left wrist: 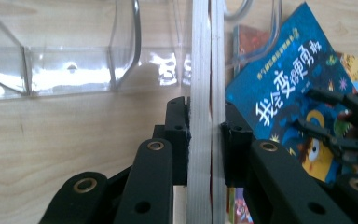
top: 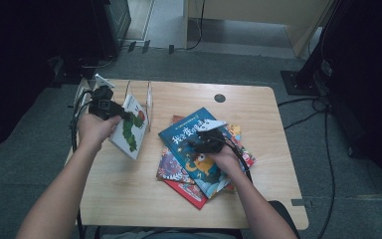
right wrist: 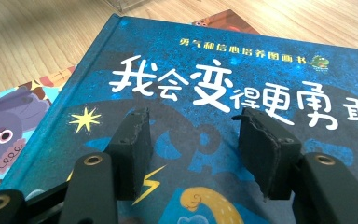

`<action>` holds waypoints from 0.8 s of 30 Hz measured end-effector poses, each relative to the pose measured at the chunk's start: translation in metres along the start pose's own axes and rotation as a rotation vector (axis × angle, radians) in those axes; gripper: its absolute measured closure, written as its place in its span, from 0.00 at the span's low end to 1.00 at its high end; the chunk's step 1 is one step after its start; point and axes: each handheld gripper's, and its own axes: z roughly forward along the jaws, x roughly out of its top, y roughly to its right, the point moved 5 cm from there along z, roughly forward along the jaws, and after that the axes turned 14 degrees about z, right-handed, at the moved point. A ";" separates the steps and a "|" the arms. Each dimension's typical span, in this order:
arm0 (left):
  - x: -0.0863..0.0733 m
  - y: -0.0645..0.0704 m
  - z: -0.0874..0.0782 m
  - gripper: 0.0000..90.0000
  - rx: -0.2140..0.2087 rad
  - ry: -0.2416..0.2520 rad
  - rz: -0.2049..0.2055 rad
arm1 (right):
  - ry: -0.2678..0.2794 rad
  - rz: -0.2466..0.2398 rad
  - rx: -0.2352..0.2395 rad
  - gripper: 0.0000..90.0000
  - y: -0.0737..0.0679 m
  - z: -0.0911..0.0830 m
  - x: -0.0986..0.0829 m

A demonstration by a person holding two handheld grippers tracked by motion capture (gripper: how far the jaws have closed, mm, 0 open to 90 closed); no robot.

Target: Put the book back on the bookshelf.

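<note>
Spreading across the middle of the wooden table [top: 129,194], the pile of picture books [top: 176,172] serves as the landmark. Its top volume, the blue book [top: 191,137], lies face up with white Chinese lettering; I judge it is next in line, since it sits uppermost and easiest to reach. Behind the pile and to its left stands the clear rack [top: 139,94], its dividers upright, likely meant to receive books on edge. Left of the pile, the white caterpillar book [top: 132,127] is lifted off the table and tilted, seemingly turned spine-up so it can slide between those dividers. The left gripper [left wrist: 205,128] has its jaws clamped on this book's edge; in the left gripper view the pale page block [left wrist: 206,70] runs straight up between them. The right gripper [right wrist: 193,140] hovers over the blue book's cover, jaws apart with nothing between them, probably waiting or steadying the pile.

How many books lie beneath the blue one is hard to make out: only red and patterned corners poke out. The rack's far edge blurs into glare, and I cannot tell which slot is aimed at.
</note>
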 end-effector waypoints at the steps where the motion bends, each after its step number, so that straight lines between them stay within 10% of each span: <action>1: 0.006 0.000 0.002 0.87 0.020 0.006 0.004 | 0.000 0.000 0.000 0.49 0.000 0.000 0.000; 24: 0.057 -0.012 0.030 0.86 0.079 -0.014 -0.081 | 0.005 -0.002 -0.010 0.51 -0.006 -0.001 -0.003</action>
